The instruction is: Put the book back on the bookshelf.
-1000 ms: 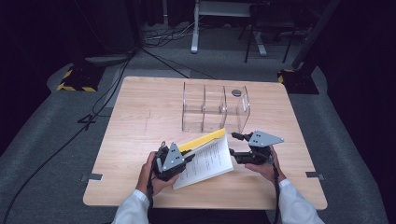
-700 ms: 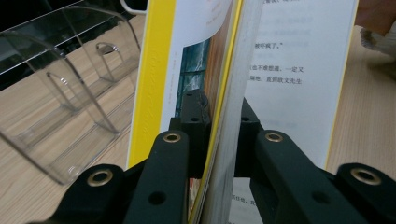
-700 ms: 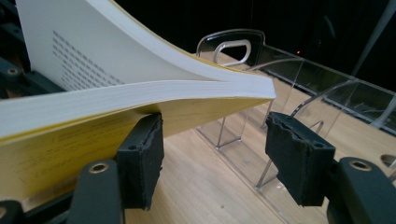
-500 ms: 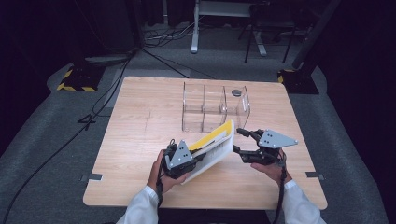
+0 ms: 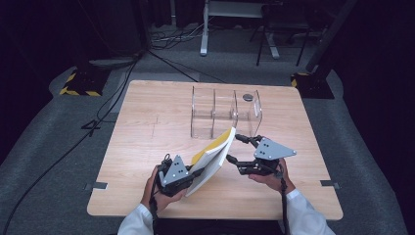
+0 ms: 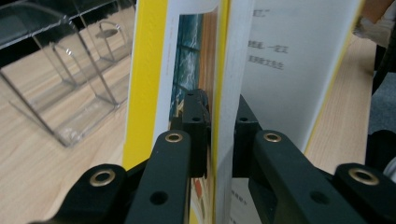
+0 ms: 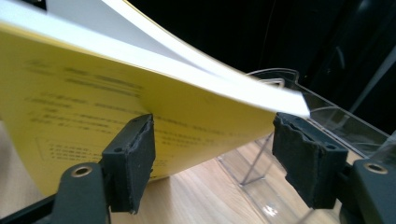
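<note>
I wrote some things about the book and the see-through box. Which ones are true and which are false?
1. The left hand-held gripper is clamped on the yellow book. True.
2. The book lies flat on the table. False: it is lifted and tilted up on edge.
3. The right hand-held gripper squeezes the book. False: its jaws stand open and have just been opening, with the book's edge between them.
4. The clear organizer stands behind the book. True.
5. A small round dark thing sits by the organizer's far right corner. True.
</note>
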Demonstrator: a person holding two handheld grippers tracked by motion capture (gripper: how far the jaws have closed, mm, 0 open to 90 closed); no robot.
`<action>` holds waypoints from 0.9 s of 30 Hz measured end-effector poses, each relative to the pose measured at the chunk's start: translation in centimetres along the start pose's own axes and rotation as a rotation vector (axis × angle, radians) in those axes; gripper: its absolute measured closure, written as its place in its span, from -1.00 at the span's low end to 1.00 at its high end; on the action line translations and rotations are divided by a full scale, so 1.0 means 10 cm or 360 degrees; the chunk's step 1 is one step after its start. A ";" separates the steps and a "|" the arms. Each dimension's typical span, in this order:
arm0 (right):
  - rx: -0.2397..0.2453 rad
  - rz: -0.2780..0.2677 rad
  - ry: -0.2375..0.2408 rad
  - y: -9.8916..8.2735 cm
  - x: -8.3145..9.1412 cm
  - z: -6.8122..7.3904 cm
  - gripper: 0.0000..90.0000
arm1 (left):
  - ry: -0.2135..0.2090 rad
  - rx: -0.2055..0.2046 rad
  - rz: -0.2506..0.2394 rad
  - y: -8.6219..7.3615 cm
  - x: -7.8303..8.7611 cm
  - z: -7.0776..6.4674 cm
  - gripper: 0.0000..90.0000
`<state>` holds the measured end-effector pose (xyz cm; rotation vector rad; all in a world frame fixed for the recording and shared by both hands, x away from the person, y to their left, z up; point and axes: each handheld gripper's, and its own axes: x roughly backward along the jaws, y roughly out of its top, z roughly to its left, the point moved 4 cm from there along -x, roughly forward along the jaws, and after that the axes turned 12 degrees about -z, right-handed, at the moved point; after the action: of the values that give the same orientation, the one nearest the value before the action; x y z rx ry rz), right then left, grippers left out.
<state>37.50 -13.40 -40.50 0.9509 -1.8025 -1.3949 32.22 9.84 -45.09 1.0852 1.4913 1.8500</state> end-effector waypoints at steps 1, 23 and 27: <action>0.0015 0.0008 -0.0001 0.00 -0.04 0.04 -0.30 | -0.0001 -0.0005 0.0007 -0.02 0.03 0.00 0.77; 0.0094 0.0039 0.0190 0.04 -0.30 0.52 -0.26 | -0.0098 0.0076 0.0075 -0.16 0.20 -0.23 -0.43; 0.0106 0.0049 0.0186 0.06 -0.37 0.59 -0.26 | 0.0004 0.0054 0.0072 -0.15 0.13 -0.28 -0.50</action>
<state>34.38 -7.25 -41.37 1.0135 -1.7779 -1.2414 29.07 9.74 -46.40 1.1418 1.5164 1.8636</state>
